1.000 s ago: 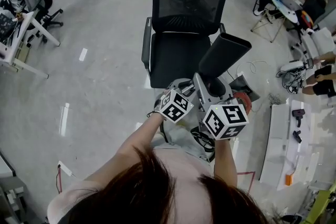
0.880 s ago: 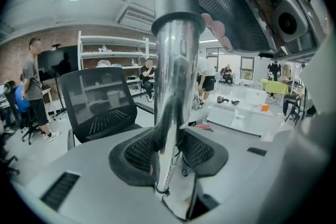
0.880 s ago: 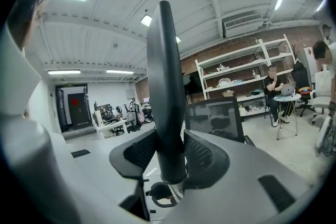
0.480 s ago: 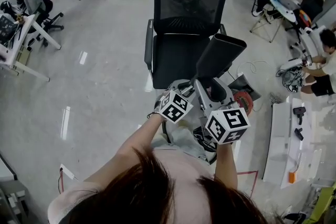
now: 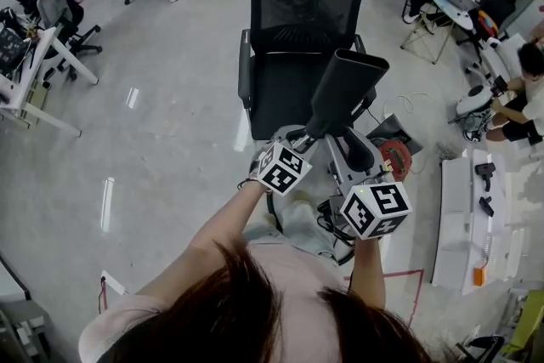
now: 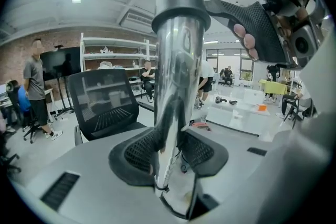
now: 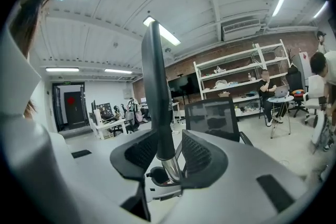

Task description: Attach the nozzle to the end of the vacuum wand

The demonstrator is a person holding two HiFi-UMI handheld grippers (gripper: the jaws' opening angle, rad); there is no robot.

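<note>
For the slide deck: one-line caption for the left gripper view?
Left tool clamped on the shiny vacuum wand, dark collar overhead, office chair behind.

Nozzle [image 5: 344, 93]: dark grey, flat and wide, open mouth uppermost, tapering to a narrow neck at the bottom. It is raised in the air, tilted up and to the right in the head view. Vacuum wand [image 6: 176, 113]: polished chrome tube, near upright in the left gripper view, with a grey collar above. In the right gripper view the nozzle neck meets the chrome.
</note>
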